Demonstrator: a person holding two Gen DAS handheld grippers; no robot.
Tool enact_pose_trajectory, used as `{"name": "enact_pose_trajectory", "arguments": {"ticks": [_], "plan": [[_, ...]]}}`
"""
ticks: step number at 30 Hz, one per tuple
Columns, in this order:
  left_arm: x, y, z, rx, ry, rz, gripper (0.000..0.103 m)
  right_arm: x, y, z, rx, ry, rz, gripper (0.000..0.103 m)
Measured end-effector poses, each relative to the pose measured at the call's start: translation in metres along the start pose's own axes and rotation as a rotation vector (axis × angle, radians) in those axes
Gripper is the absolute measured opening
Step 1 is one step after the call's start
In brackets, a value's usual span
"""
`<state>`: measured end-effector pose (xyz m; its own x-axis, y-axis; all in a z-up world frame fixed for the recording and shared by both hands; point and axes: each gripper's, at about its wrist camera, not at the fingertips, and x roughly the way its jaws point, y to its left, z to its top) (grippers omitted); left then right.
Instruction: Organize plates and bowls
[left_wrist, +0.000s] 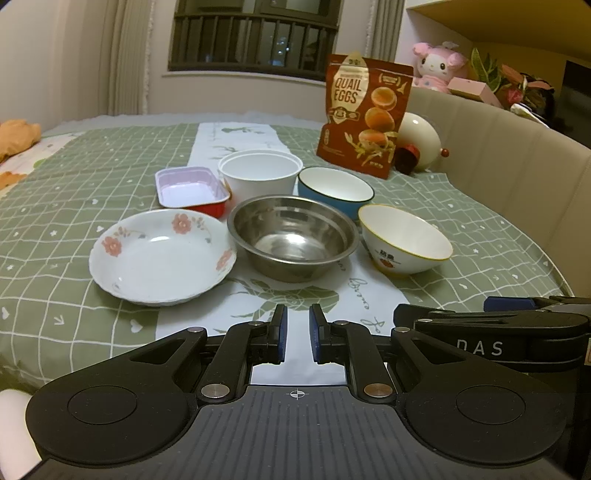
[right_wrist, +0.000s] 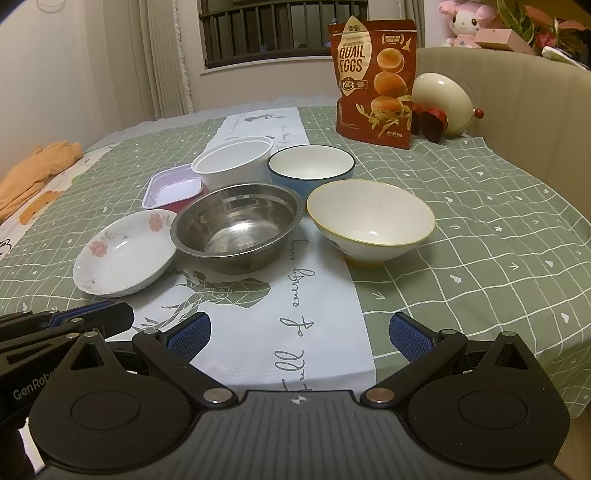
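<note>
On the green checked cloth stand a floral white plate (left_wrist: 162, 254) (right_wrist: 123, 253), a steel bowl (left_wrist: 293, 236) (right_wrist: 236, 225), a white bowl with a yellow rim (left_wrist: 404, 240) (right_wrist: 371, 221), a blue bowl (left_wrist: 334, 188) (right_wrist: 310, 168), a white plastic tub (left_wrist: 260, 173) (right_wrist: 232, 158) and a small red tray with a white inside (left_wrist: 192, 190) (right_wrist: 171, 186). My left gripper (left_wrist: 297, 328) is nearly shut and empty, in front of the steel bowl. My right gripper (right_wrist: 299, 336) is open and empty, in front of the bowls.
A quail-egg bag (left_wrist: 365, 114) (right_wrist: 375, 77) stands behind the bowls, with a cream egg-shaped object (left_wrist: 419, 142) (right_wrist: 443, 103) beside it. A beige padded wall (left_wrist: 509, 162) curves along the right. An orange cloth (right_wrist: 37, 170) lies far left.
</note>
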<state>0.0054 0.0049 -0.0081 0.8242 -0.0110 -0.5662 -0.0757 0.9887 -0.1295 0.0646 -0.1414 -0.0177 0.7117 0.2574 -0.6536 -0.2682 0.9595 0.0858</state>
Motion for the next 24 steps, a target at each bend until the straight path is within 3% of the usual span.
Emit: {"name": "enact_pose_trajectory", "arguments": {"ticks": [24], "plan": [[0.0001, 0.0079, 0.0026, -0.034, 0.000, -0.016, 0.015, 0.0009, 0.0013, -0.0011, -0.004, 0.005, -0.006, 0.103]]}}
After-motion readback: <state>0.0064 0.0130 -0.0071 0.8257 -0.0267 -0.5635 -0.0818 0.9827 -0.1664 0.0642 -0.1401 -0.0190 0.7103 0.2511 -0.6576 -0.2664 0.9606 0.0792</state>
